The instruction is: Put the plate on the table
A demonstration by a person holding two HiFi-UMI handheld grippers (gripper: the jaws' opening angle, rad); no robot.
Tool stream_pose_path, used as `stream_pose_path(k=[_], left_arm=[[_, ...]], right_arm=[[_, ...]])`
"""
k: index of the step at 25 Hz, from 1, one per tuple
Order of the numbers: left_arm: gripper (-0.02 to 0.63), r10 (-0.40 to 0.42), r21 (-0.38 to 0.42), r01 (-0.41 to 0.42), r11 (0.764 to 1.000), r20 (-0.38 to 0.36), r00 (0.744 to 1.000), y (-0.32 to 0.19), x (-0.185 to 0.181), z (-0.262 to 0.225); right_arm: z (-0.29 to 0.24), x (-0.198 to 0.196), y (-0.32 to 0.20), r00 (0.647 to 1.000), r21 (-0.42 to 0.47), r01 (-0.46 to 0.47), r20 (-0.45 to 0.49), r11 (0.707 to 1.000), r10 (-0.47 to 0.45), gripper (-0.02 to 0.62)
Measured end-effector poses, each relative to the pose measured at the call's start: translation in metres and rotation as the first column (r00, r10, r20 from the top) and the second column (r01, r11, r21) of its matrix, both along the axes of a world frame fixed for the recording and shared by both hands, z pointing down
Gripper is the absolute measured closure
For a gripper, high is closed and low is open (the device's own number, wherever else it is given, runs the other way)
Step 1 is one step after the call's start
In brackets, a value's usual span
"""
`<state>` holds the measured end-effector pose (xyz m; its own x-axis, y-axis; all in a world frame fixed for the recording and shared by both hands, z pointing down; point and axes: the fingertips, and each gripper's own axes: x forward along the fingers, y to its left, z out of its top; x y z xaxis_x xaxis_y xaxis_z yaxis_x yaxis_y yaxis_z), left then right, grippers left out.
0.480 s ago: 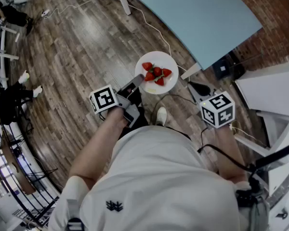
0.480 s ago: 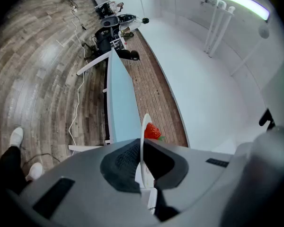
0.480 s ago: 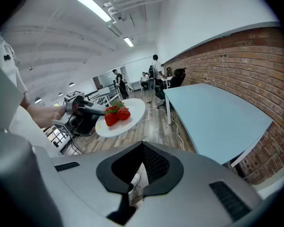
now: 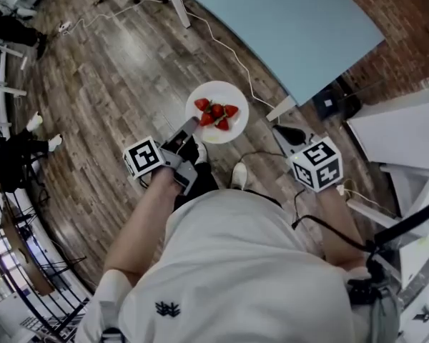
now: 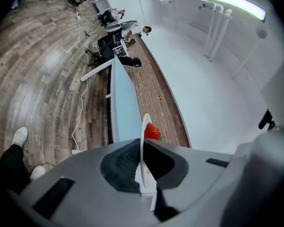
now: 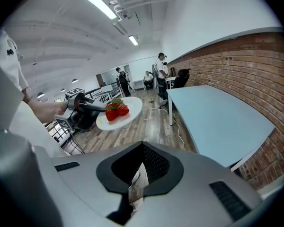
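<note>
A white plate (image 4: 229, 128) carrying several strawberries (image 4: 216, 113) hangs over the wooden floor, just short of the light blue table (image 4: 272, 20). My left gripper (image 4: 191, 125) is shut on the plate's near rim. In the left gripper view the plate (image 5: 143, 148) stands edge-on between the jaws of that gripper (image 5: 143, 174), with one strawberry (image 5: 152, 131) behind it. My right gripper (image 4: 283, 135) hovers to the right of the plate, shut and holding nothing. The right gripper view (image 6: 138, 181) shows the plate (image 6: 132, 111) to its left and the table (image 6: 217, 117) ahead.
A white cable (image 4: 225, 48) snakes over the floor under the table's edge. My white shoe (image 4: 239, 175) is below the plate. White furniture (image 4: 400, 131) stands at the right by a brick wall (image 4: 407, 13). People (image 6: 162, 74) are at the room's far end.
The left gripper and the plate have drifted slightly to the left in the head view. The grip on the rim is the same, and the right gripper has barely moved.
</note>
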<state>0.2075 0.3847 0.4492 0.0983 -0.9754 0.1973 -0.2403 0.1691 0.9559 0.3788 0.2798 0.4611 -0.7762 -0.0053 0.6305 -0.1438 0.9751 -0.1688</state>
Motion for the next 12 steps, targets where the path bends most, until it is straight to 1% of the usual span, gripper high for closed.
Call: stream_pose_path(k=[3,7,10,12], left_arm=[[0.595,0.002,-0.004,-0.002,1.0,-0.004,1.0,0.0,-0.023,0.005],[0.596,0.017,0.02,-0.017,1.0,0.0,1.0,-0.016,-0.059,0.005],[0.596,0.036,0.026,-0.036,0.999,0.0,0.999,-0.031,-0.095,0.005],[0.596,0.053,0.026,-0.053,0.998,0.005,0.999,-0.04,-0.12,0.007]], right_arm=[[-0.003,-0.027,-0.001,1.0,0.023,0.009,-0.002,1.0,-0.009,0.588],[-0.007,-0.067,-0.014,1.0,0.064,0.001,-0.006,0.998,-0.001,0.587],[-0.01,-0.106,-0.026,1.0,0.093,-0.009,-0.011,0.996,0.01,0.586],[-0.012,-0.132,-0.032,1.0,0.084,-0.019,0.002,0.996,0.019,0.586]])
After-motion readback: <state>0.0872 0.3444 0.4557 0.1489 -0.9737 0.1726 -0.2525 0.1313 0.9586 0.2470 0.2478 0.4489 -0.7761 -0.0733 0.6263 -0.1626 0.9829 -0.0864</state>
